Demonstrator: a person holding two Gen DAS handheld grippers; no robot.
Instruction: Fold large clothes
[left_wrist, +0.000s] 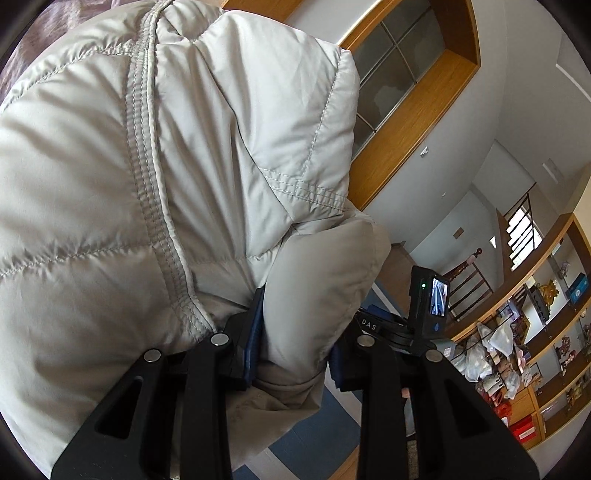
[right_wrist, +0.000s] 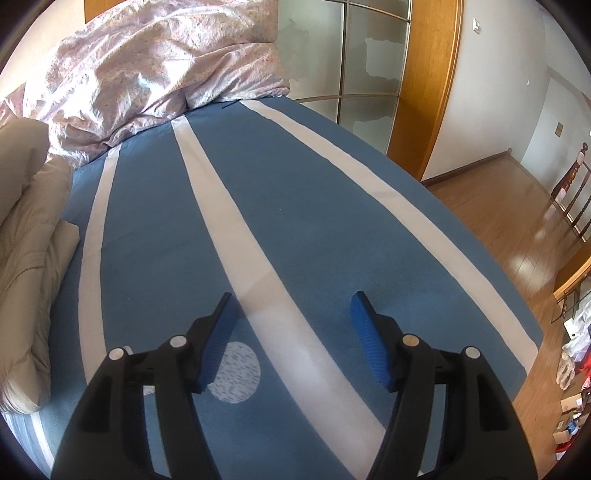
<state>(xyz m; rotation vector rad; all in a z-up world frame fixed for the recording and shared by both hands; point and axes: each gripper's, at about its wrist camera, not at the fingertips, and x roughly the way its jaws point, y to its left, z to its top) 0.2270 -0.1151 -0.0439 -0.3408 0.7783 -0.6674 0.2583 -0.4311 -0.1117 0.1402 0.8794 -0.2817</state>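
A beige quilted puffer jacket (left_wrist: 147, 166) fills most of the left wrist view. My left gripper (left_wrist: 295, 343) is shut on a thick fold of it, and the jacket hangs lifted close in front of the camera. In the right wrist view the jacket (right_wrist: 29, 240) lies bunched at the left edge of the bed. My right gripper (right_wrist: 290, 332) is open and empty, held just above the blue bed sheet with white stripes (right_wrist: 303, 229). The other gripper's body with its small screen (left_wrist: 430, 306) shows in the left wrist view behind the jacket.
A crumpled pink floral duvet (right_wrist: 155, 62) lies at the head of the bed. A wood-framed frosted glass door (right_wrist: 369, 62) stands behind it. Wooden floor (right_wrist: 517, 221) runs along the bed's right side. Cluttered shelves (left_wrist: 535, 350) and a stair rail (right_wrist: 572, 192) stand to the right.
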